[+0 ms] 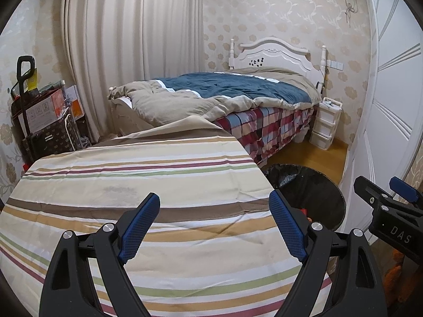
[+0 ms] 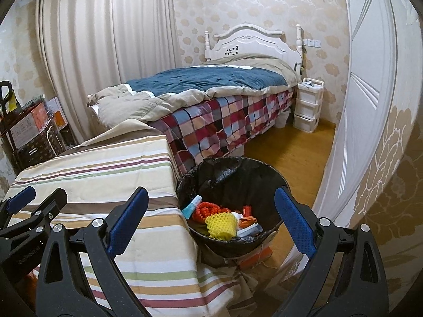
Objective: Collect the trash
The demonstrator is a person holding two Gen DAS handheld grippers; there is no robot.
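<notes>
A black-lined trash bin (image 2: 264,174) stands on the floor beside the table with the striped cloth (image 2: 105,179). Inside lie a yellow foam net (image 2: 220,224), an orange mesh piece (image 2: 208,210), a blue-capped tube (image 2: 192,204) and other small packets. My right gripper (image 2: 211,206) hangs open above the bin and the table's edge, with nothing between its blue pads. My left gripper (image 1: 214,211) is open over the bare striped cloth (image 1: 137,179), also holding nothing. In the left wrist view the bin (image 1: 312,185) shows only partly, and the right gripper's body sits at the right edge.
A bed (image 2: 219,97) with a blue and beige quilt and a checked sheet lies behind the table. White drawers (image 2: 308,105) stand beside its headboard. A white door (image 2: 370,111) is at the right. Boxes and a cart (image 1: 45,116) crowd the left corner by the curtain (image 1: 127,47).
</notes>
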